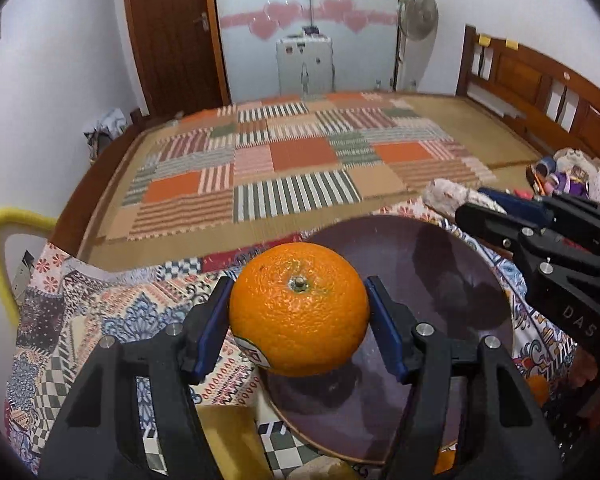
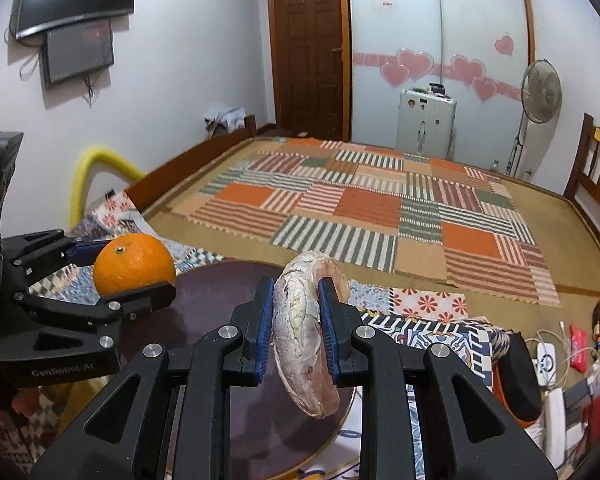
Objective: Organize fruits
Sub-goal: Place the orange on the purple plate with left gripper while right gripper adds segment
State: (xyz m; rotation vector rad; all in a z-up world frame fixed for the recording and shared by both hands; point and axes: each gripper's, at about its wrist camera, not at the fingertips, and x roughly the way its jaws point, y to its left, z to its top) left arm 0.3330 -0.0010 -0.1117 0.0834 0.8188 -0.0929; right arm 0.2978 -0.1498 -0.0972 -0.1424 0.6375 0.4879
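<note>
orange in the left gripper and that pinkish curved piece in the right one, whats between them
In the right wrist view, only bare dark plate shows between the orange and the pinkish piece; nothing else lies there.

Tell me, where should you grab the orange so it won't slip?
Probably around its widest middle, as the left gripper does now: one pad on each side of the orange, stem end facing away. The round sides bulge most there, so the pads sit squarely.

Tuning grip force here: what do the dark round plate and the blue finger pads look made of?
The dark maroon round plate looks glazed ceramic or hard plastic: glossy, showing reflections. The blue finger pads look like ribbed rubber, with fine ridges along their matte edges; can't confirm.
</note>
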